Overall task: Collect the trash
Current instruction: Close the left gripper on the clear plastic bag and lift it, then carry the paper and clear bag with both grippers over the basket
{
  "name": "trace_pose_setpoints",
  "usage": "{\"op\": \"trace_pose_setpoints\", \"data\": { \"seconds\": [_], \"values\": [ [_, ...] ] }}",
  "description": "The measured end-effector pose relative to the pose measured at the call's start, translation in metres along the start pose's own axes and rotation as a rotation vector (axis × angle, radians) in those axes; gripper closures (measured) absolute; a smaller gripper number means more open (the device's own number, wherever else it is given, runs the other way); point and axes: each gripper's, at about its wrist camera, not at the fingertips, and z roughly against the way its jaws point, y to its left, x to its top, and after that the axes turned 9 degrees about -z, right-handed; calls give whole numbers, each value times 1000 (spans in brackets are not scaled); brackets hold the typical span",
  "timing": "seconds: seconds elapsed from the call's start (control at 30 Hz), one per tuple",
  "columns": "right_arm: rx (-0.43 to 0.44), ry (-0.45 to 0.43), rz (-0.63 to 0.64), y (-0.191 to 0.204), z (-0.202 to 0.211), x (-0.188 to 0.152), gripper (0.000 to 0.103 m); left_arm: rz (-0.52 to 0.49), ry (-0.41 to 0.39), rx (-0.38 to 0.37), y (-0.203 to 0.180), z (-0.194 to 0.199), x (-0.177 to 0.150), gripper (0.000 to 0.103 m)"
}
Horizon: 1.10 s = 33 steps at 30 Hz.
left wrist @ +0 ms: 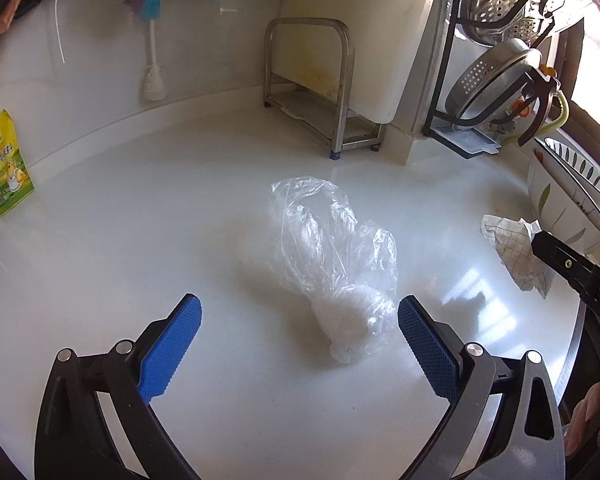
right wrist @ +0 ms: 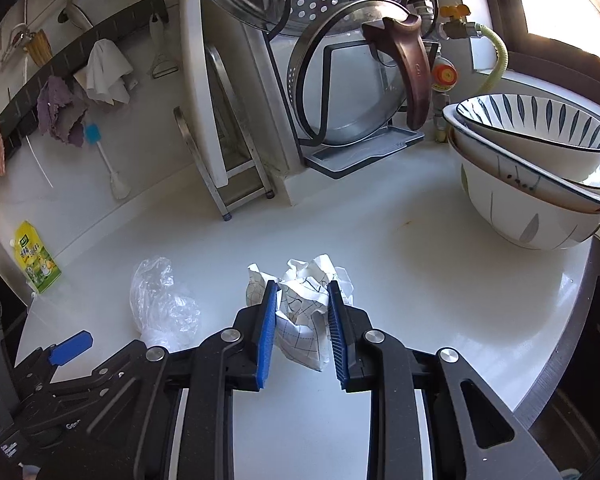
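A crumpled sheet of grid-printed paper [right wrist: 304, 312] sits squeezed between the blue pads of my right gripper [right wrist: 303, 286], which is shut on it. In the left wrist view the same paper [left wrist: 512, 248] shows at the right with a black finger [left wrist: 560, 260] of that gripper on it. I cannot tell whether the paper is off the white counter [left wrist: 140, 240]. A clear crumpled plastic bag [left wrist: 328, 252] lies on the counter just ahead of my left gripper [left wrist: 300, 302]. That gripper is open, with the bag's near end between its fingertips and untouched. The bag [right wrist: 160, 300] lies left of the paper.
Stacked patterned bowls [right wrist: 540, 168] stand at the right near the counter's edge. A rack with pot lids and a steamer [right wrist: 360, 100] fills the back. A metal stand [left wrist: 312, 92] holds a white board. A yellow-green pouch [left wrist: 6, 168] stands at the left wall.
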Motion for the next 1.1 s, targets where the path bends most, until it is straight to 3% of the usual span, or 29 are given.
{"op": "trace_pose_setpoints", "data": {
  "seconds": [0.37,0.47,0.53,0.6,0.83,1.1],
  "values": [
    [42,3,-46,-9,3,2,79,-15,87,58,-21,-39,13,8],
    [48,4,-53,-10,4,2,79,-13,107,44,-20,-44,13,28],
    [47,2,-49,-10,4,2,79,5,118,22,-17,-45,10,48],
    [42,1,-41,-8,5,0,79,8,104,34,-14,-41,8,59],
    [40,2,-22,-2,13,-8,79,13,60,24,4,-11,-9,63],
    [62,-1,-4,8,46,-38,79,-47,-25,84,26,67,-41,63]
  ]
}}
